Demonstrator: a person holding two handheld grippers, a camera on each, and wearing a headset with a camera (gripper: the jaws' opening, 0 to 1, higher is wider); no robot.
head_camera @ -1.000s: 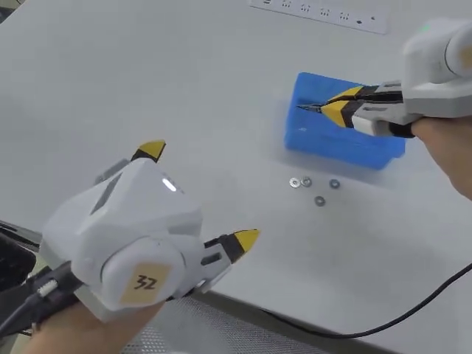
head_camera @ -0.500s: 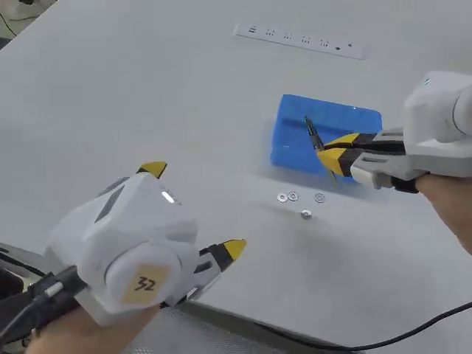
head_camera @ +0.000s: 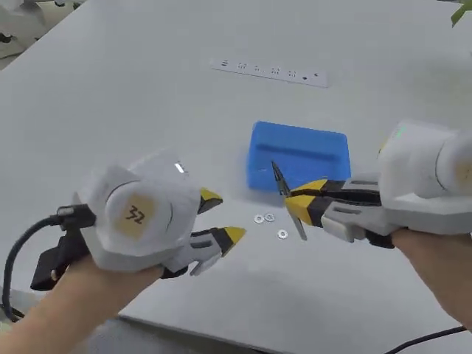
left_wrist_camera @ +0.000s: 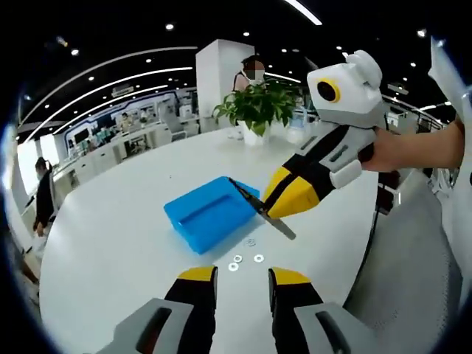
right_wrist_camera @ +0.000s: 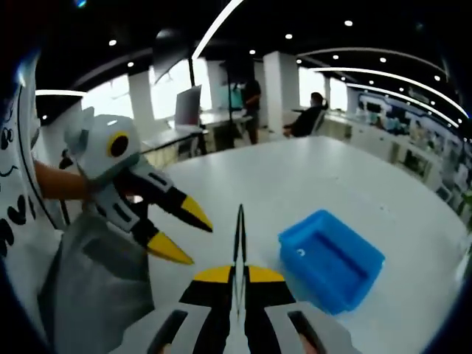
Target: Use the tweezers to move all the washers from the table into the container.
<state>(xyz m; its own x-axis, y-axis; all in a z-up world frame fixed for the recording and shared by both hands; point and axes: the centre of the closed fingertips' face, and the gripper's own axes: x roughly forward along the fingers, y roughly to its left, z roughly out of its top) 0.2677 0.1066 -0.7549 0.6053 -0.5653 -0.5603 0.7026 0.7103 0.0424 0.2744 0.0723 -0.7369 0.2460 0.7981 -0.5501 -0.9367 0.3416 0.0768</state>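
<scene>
Three faint washers (head_camera: pixel 269 218) beside tweezers (head_camera: pixel 280 181)

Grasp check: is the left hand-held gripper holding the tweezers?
No, the tweezers sit clamped in the right hand-held gripper, while the left hand-held gripper is open and holds nothing.

The left claw (head_camera: pixel 221 216) bears a round sticker (head_camera: pixel 135 214) reading 32.

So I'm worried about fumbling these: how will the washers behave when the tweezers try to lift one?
The washers look thin and lie flat on the smooth table, so one will probably skid rather than lift. They seem tiny and light, so the fine tweezers may easily lose one.
</scene>
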